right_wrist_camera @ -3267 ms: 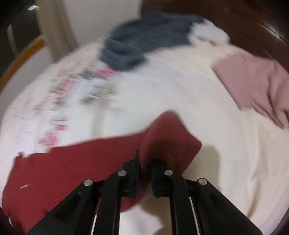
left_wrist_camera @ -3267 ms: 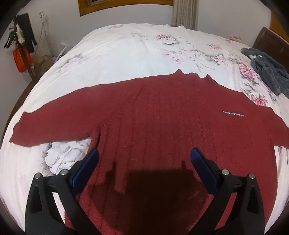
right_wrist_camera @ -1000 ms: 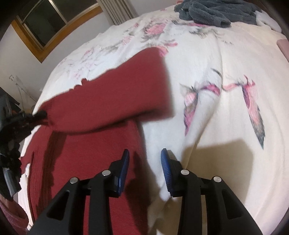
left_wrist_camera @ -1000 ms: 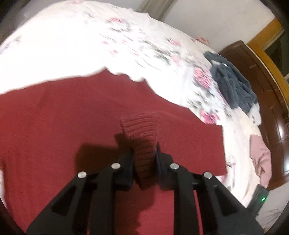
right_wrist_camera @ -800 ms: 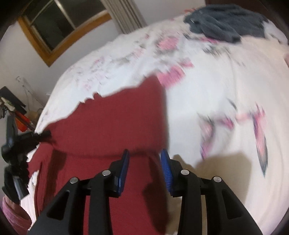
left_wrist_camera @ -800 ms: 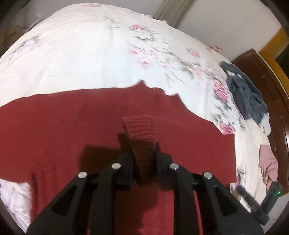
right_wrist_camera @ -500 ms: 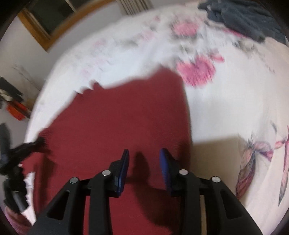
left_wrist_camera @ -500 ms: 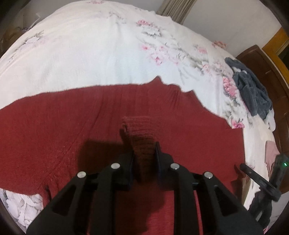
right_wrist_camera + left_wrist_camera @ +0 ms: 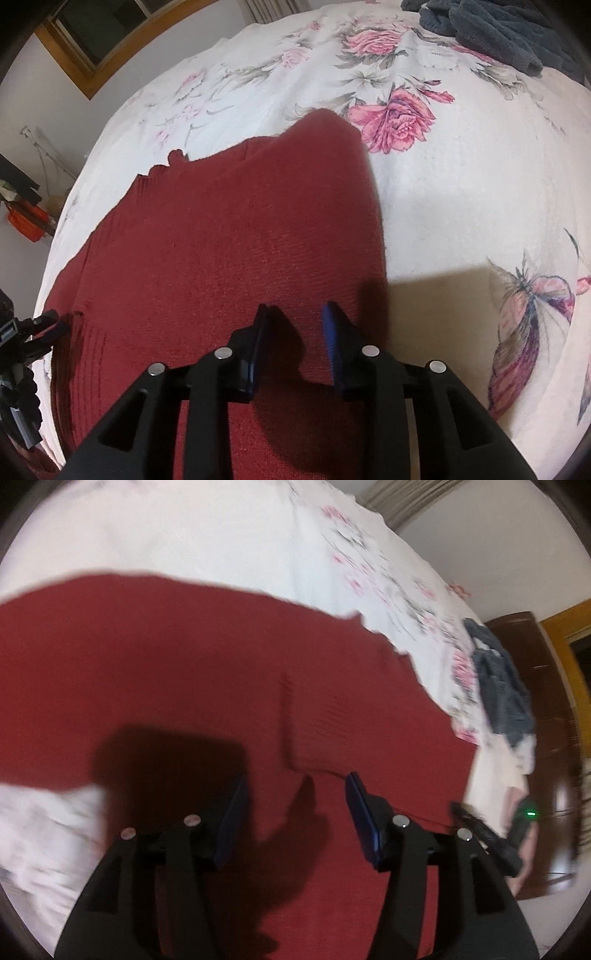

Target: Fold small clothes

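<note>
Red knit sweater (image 9: pixel 207 672) lies spread flat on the bed's floral bedspread (image 9: pixel 443 192), filling most of both wrist views. Left gripper (image 9: pixel 295 797) hovers over the sweater body with its blue-padded fingers (image 9: pixel 232 819) spread wide, nothing between them — its shadow falls on the knit below. Just ahead of the left gripper, a ribbed sleeve cuff (image 9: pixel 317 731) rests folded in on top of the sweater's body; left view is motion-blurred, so finer detail can't be read. Right gripper (image 9: pixel 295 325) also parted and empty, low above the sweater near its right edge, with the straight folded side of the garment running just beside the right finger. In the right view the collar (image 9: pixel 162 166) shows at the far left edge of the sweater, a shoulder fold peaking near a pink rose print. Dark grey fleece garment (image 9: pixel 491 29) bunched at the far corner of the bed, well apart from the sweater. Wooden window frame (image 9: pixel 92 48) on the wall beyond; dark wooden headboard (image 9: pixel 543 686) in the left view.
</note>
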The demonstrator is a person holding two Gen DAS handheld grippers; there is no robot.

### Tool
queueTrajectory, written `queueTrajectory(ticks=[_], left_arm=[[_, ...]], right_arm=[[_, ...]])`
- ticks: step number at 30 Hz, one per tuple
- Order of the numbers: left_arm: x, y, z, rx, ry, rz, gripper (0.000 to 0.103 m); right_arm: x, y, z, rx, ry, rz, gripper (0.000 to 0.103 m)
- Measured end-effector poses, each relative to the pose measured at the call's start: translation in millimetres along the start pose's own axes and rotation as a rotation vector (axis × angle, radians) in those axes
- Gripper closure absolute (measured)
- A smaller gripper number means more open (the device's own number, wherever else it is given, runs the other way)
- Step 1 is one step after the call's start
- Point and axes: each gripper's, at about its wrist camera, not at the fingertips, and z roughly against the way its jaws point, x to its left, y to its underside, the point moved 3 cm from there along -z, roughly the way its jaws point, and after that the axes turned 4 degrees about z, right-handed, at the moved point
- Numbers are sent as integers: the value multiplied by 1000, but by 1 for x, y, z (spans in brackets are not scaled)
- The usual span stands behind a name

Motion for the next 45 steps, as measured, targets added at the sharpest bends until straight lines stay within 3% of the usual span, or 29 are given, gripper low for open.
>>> queueTrajectory(ticks=[3,7,8,13,15,17,19,21,24,30,32,34,37,45], left_arm=[[-3,-5,-18,-5,-15,33,50],[1,-18,-32,-48,-145,-6,63],[2,-19,-32,-45,-140,-1,64],[13,-11,-7,-59,-133,-17,57],[26,-3,18,-77,-130,-10,50],[42,4,44,-104,-153,-14,41],[59,11,67,-123,-151,-7,40],[88,19,97,-151,-179,39,30],[130,27,137,-200,-208,89,29],[236,28,210,-337,-275,291,30],[262,23,218,-364,-254,352,30],[290,16,223,-409,-186,431,30],[308,1,227,-464,-122,484,31],[318,-30,224,-527,-113,496,36]], right_arm=[[0,0,-2,1,-2,7,72],[-3,0,-4,-8,-14,-6,72],[-3,1,-5,-14,-13,-4,72],[0,3,-6,-23,5,5,72],[2,4,7,-29,-4,-25,70],[12,9,29,-65,-48,-56,55],[27,15,45,-89,-49,-31,50],[46,26,54,-89,-39,19,44],[65,42,55,-54,-73,50,42],[86,60,44,-28,-108,81,42],[94,63,39,-24,-99,98,42],[98,66,35,-19,-95,107,42],[101,71,29,-8,-82,113,42],[101,76,14,0,-50,113,41]])
